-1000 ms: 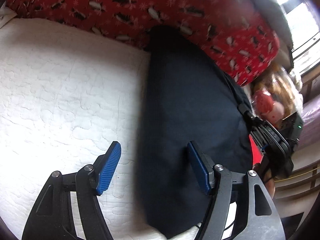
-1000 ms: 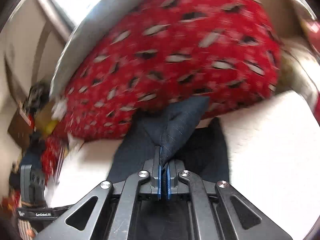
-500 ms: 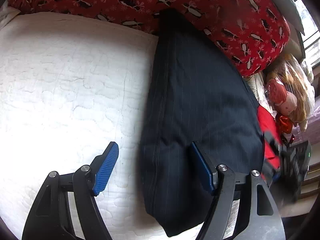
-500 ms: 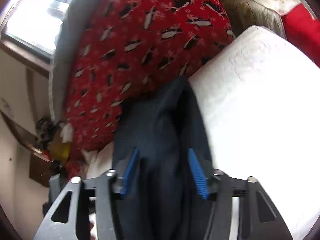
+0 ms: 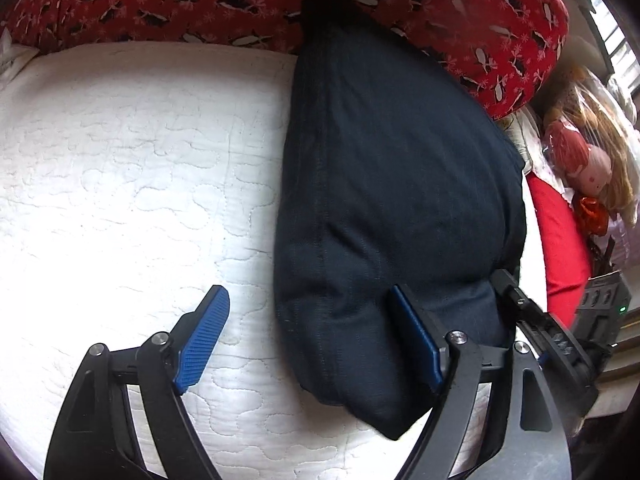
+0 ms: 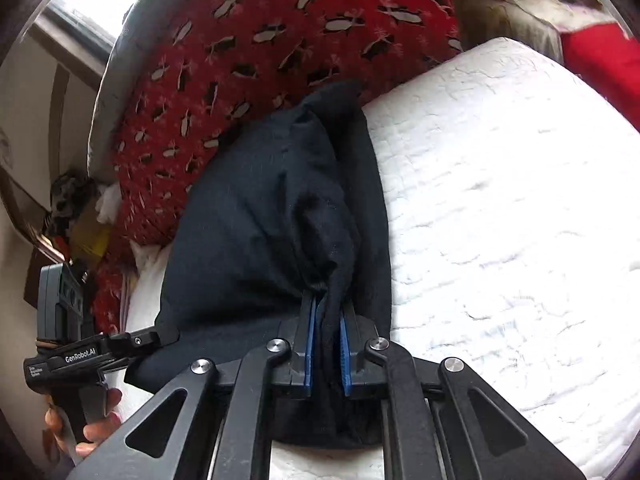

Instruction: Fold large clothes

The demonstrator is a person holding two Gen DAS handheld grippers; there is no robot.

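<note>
A dark navy garment (image 5: 380,200) lies folded lengthwise on the white quilted bed (image 5: 120,160), its far end against the red blanket. My left gripper (image 5: 308,340) hovers over the garment's near left edge. Its jaws are opening, and that edge lies between them untouched. In the right wrist view my right gripper (image 6: 326,340) is closing, its blue pads pinching a bunched fold of the garment (image 6: 256,220) at the near end. The right gripper's body also shows in the left wrist view at the garment's right edge.
A red blanket with a penguin print (image 5: 440,0) is heaped along the far side of the bed. A doll in plastic (image 5: 580,160) and a red cushion (image 5: 560,240) sit off the bed's right side. A hand (image 6: 80,420) holds the left gripper's handle.
The right gripper let go of a raised peak of fabric, opened over the garment, and has closed on a fold at its near end. The left gripper spread wider and moved closer to the garment.
</note>
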